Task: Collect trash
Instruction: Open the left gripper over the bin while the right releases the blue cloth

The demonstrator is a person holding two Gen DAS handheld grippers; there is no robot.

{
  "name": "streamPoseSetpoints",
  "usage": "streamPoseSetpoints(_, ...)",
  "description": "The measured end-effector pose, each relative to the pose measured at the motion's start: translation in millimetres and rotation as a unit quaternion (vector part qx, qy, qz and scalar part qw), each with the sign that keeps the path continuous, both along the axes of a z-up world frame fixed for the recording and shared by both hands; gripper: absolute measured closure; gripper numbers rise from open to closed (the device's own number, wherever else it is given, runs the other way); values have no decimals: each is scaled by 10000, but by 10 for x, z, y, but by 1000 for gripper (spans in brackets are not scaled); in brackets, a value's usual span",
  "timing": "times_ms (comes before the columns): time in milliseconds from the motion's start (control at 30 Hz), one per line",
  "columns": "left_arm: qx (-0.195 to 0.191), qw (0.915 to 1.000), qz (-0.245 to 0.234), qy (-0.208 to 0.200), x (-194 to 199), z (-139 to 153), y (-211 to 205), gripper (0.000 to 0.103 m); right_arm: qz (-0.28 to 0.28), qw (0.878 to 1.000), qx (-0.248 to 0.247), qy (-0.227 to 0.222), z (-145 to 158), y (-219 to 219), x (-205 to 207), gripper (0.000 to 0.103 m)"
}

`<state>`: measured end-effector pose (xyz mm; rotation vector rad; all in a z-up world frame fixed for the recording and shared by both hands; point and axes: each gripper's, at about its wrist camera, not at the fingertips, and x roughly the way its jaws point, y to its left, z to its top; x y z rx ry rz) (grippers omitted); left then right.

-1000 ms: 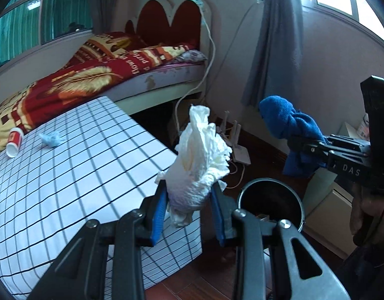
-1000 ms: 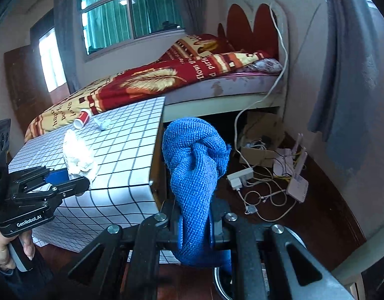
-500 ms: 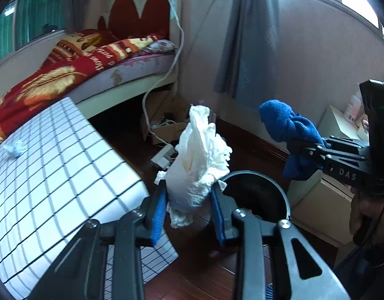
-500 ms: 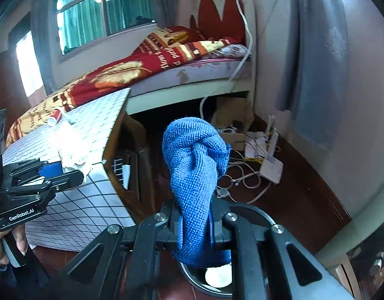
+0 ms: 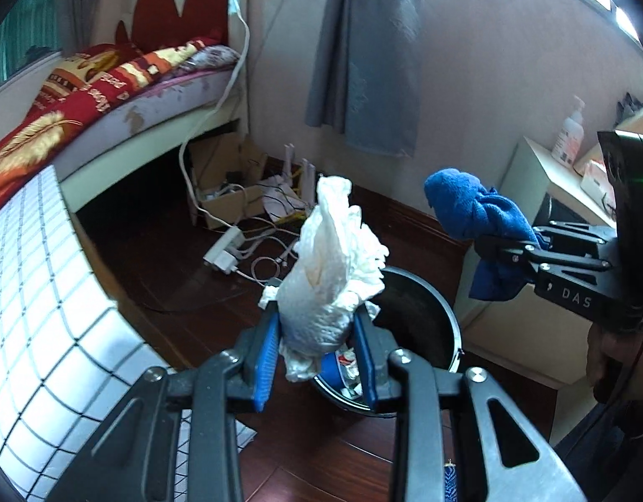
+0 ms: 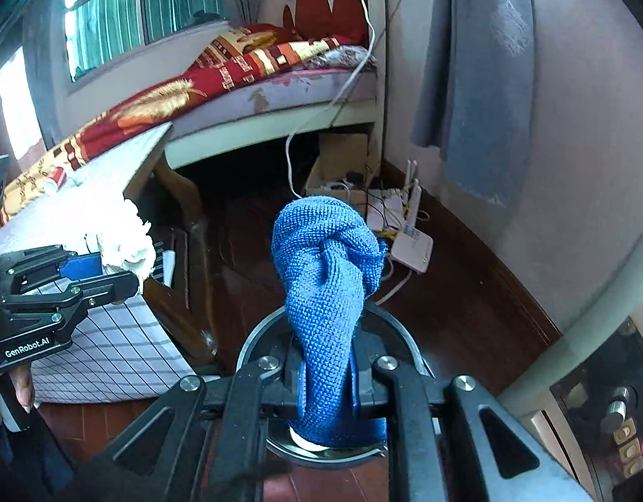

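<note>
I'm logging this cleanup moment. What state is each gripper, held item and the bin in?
Left gripper: shut on the tissue wad.
Tissue wad: crumpled, held upright above the bin's near rim.
Right gripper: shut on the blue cloth.
Blue cloth: bunched, held over the bin.
Bin: open, no lid seen, some trash already inside.
Red can: lying on its side on the checked table.

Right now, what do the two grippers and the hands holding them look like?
Both are black metal linkage frames with silver pivot bolts. The left gripper has blue finger pads and white "GenRobot.AI" lettering on its side, seen from the right wrist view. The right gripper shows white "DAS" lettering and a small green light on its black housing. Bare hands grip the handles; no sleeves are visible.
</note>
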<state>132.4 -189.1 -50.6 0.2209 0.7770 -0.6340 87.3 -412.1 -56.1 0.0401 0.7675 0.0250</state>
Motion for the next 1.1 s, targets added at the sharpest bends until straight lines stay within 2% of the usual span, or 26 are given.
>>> streamPoseSetpoints(333, 133, 9981, -361, 489, 47, -388, -315, 68, 15, 9988, -155, 469, -328, -170, -47, 88)
streamPoseSetpoints(567, 249, 9948, -538, 829, 104, -641, -482, 68, 205, 9955, -218, 897, -669, -179, 19, 88)
streamPoseSetpoints(967, 227, 9900, -594, 1262, 248, -951, -614, 68, 559, 9891, -185, 1350, -1119, -91, 227, 88)
streamPoseSetpoints(1000, 182, 9889, -623, 1335, 262, -986, -627, 65, 591, 9888, -169, 1362, -1141, -83, 239, 88)
streamPoseSetpoints(1067, 88, 9861, -699, 1505, 310, -1080, -634, 46, 658, 9868, -215, 1463, -1234, -64, 291, 85)
streamPoseSetpoints(1100, 241, 9864, -623, 1499, 323, -1130, -636, 25, 658, 9855, -362, 1519, -1305, -54, 315, 79)
